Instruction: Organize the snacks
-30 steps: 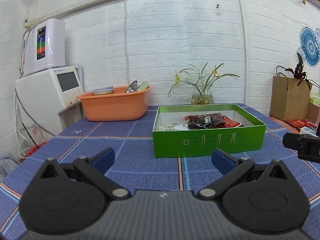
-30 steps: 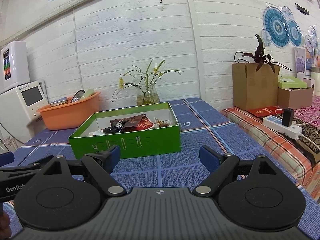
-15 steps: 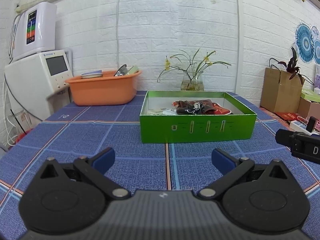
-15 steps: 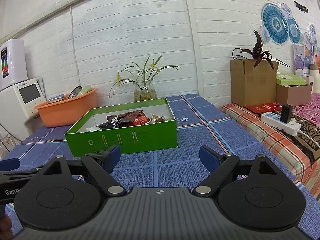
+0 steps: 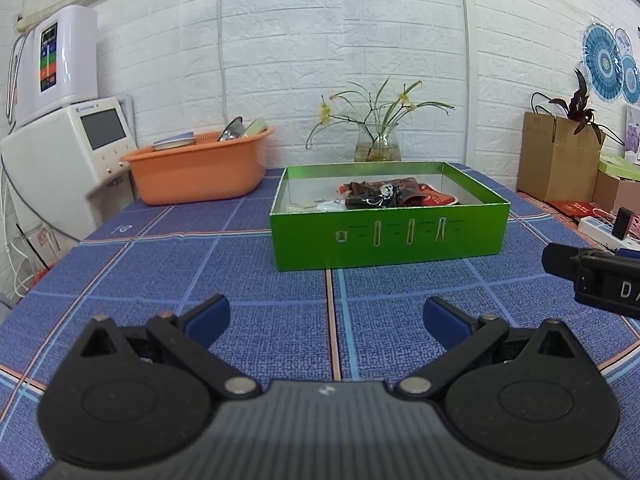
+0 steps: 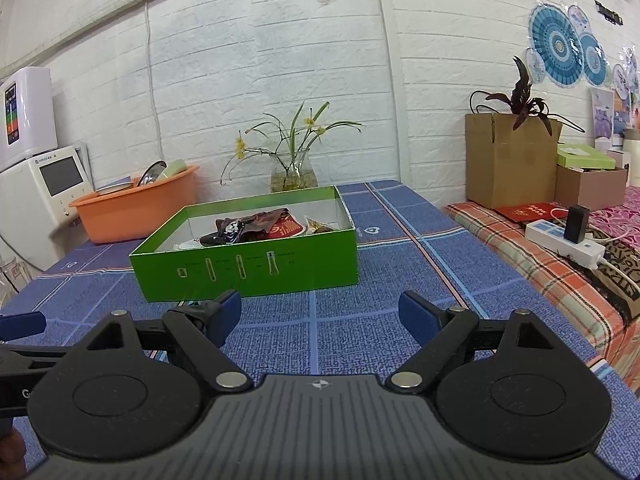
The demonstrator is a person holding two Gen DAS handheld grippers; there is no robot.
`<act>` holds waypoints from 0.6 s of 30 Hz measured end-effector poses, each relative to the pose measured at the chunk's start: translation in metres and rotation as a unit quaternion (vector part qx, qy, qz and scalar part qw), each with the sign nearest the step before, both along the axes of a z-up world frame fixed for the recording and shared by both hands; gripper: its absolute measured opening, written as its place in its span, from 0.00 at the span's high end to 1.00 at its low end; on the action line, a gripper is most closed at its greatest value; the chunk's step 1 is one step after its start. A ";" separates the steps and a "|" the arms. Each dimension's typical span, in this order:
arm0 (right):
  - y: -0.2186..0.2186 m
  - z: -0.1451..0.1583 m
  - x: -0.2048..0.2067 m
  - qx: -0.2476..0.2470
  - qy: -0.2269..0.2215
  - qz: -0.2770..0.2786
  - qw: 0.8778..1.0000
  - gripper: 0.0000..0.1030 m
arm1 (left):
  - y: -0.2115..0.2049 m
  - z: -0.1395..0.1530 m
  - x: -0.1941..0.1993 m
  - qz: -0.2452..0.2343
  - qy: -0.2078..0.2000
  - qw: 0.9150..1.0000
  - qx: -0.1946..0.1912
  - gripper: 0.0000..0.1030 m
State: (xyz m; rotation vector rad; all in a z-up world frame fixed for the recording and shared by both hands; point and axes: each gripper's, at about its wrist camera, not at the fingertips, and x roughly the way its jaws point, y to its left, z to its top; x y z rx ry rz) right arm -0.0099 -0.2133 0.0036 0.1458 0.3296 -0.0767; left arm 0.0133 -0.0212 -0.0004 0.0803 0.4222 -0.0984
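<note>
Snack packets (image 5: 384, 196) piled in green box (image 5: 390, 240) mid-tabletop (image 5: 240, 280). Left claw (image 5: 326, 316) & right claw (image 6: 320, 312) both spread wide, empty, hovering short of box w/ packets straight ahead, prob. lined up for reach.

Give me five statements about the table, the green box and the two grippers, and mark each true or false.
1. The green box has no lid on and holds snack packets. True.
2. The left gripper is shut on a snack. False: it is open and holds nothing.
3. The orange tub stands on the blue tablecloth to the left of the green box. True.
4. The glass vase with flowers stands inside the green box. False: it stands behind the box, near the wall.
5. The right gripper is open and short of the box. True.
</note>
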 end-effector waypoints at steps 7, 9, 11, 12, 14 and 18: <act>0.003 -0.001 0.000 -0.001 0.002 0.002 1.000 0.00 | -0.001 -0.002 0.000 -0.001 0.004 1.000 0.007 0.00; 0.004 -0.003 0.000 -0.002 0.003 0.003 1.000 0.00 | -0.001 -0.003 0.001 -0.002 0.006 1.000 0.008 0.00; 0.005 -0.003 0.000 -0.002 0.004 0.004 1.000 0.00 | 0.000 -0.004 0.001 -0.002 0.008 1.000 0.008 0.00; 0.005 -0.003 0.000 -0.002 0.005 0.005 1.000 0.00 | 0.000 -0.004 0.001 -0.002 0.008 1.000 0.009 0.00; 0.006 -0.003 0.000 -0.002 0.005 0.005 1.000 0.00 | 0.000 -0.004 0.001 -0.002 0.008 1.000 0.009 0.00; 0.008 -0.003 -0.001 -0.004 0.004 0.006 1.000 0.00 | 0.000 -0.004 0.002 -0.003 0.008 1.000 0.009 0.00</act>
